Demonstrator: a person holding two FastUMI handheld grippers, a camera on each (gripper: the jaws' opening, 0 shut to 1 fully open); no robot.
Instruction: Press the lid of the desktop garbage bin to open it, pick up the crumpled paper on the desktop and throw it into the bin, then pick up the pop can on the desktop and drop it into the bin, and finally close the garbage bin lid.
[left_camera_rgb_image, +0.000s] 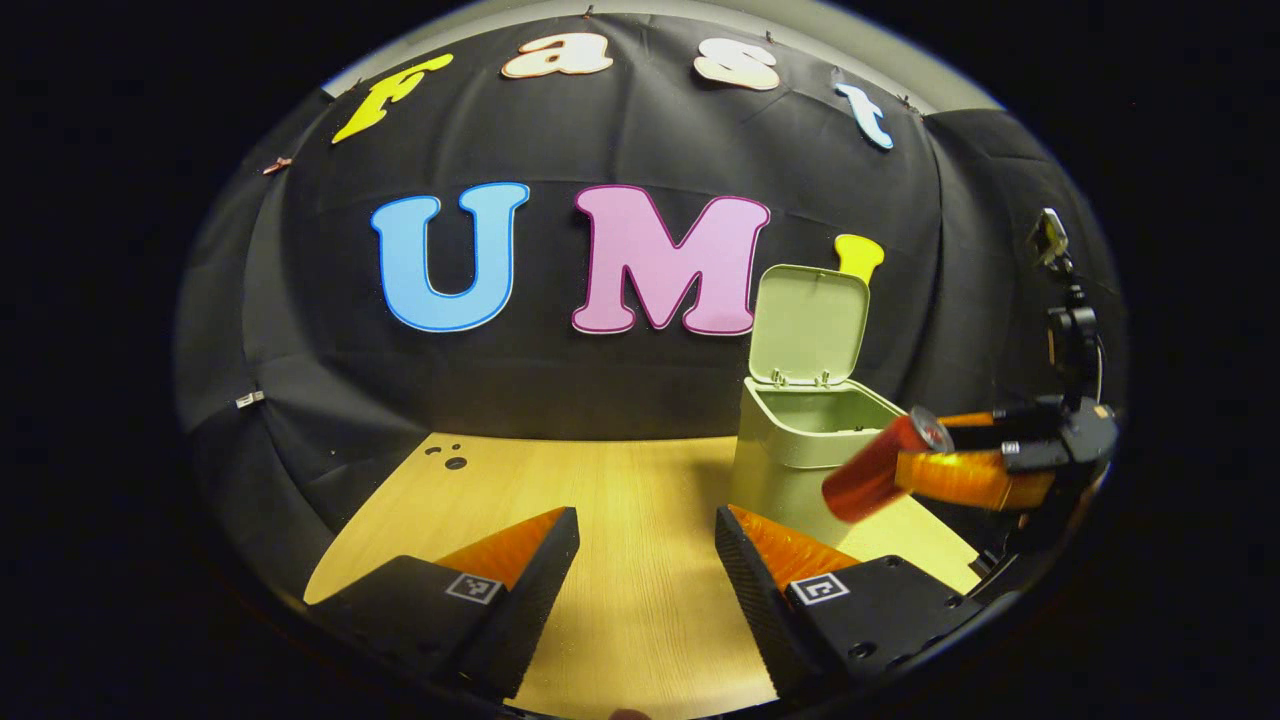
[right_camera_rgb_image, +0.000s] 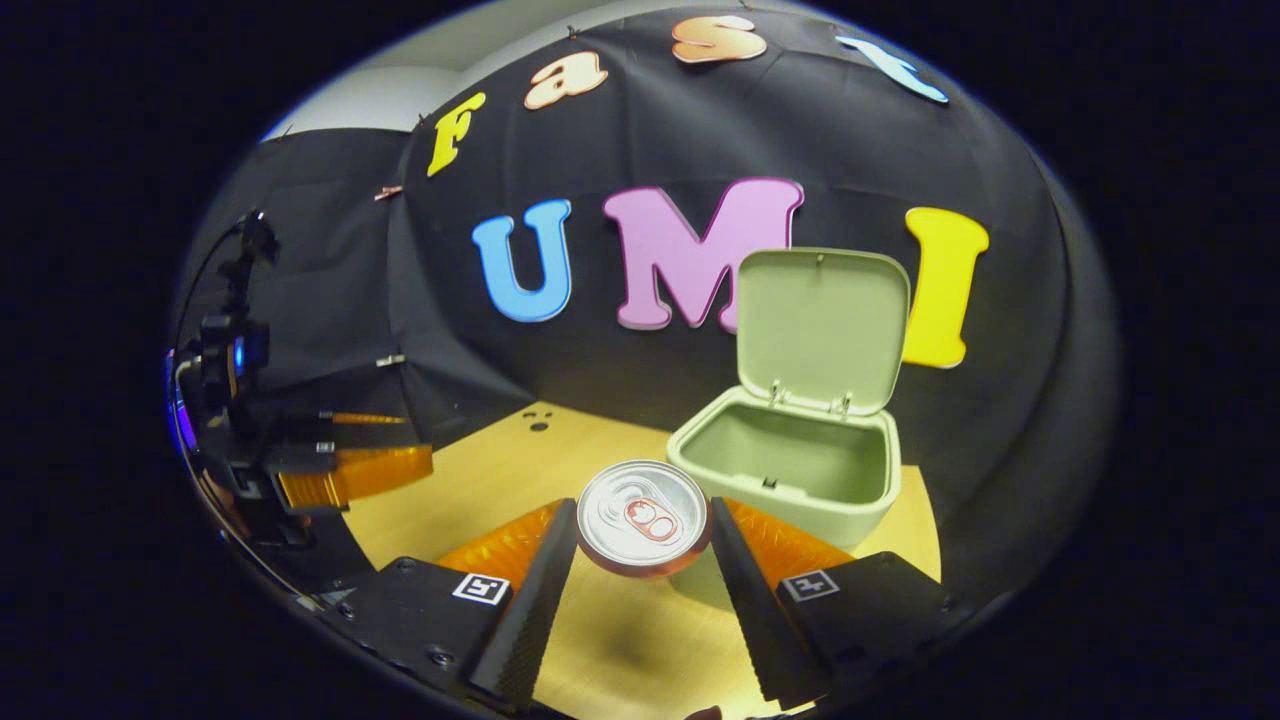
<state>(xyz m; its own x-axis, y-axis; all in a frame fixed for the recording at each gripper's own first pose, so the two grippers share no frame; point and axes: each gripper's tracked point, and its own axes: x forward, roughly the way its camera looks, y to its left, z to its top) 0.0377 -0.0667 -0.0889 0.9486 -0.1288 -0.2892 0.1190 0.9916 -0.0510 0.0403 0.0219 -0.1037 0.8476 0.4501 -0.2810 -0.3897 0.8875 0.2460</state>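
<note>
A pale green desktop bin (left_camera_rgb_image: 790, 450) stands on the wooden table, its lid (left_camera_rgb_image: 808, 322) swung up and open. In the left gripper view my right gripper (left_camera_rgb_image: 955, 455) comes in from the right, shut on a red pop can (left_camera_rgb_image: 872, 472) that hangs tilted in the air just in front of the bin. In the right gripper view the can's silver top (right_camera_rgb_image: 643, 517) sits between my right gripper's (right_camera_rgb_image: 643, 545) fingers, with the open bin (right_camera_rgb_image: 800, 470) and its raised lid (right_camera_rgb_image: 822, 328) close behind. My left gripper (left_camera_rgb_image: 645, 560) stands open over the table with nothing in it.
The wooden table (left_camera_rgb_image: 600, 480) runs back to the black cloth wall and has small dark holes (left_camera_rgb_image: 450, 460) at its far left corner. In the right gripper view my left gripper (right_camera_rgb_image: 350, 472) is off to the left, away from the bin.
</note>
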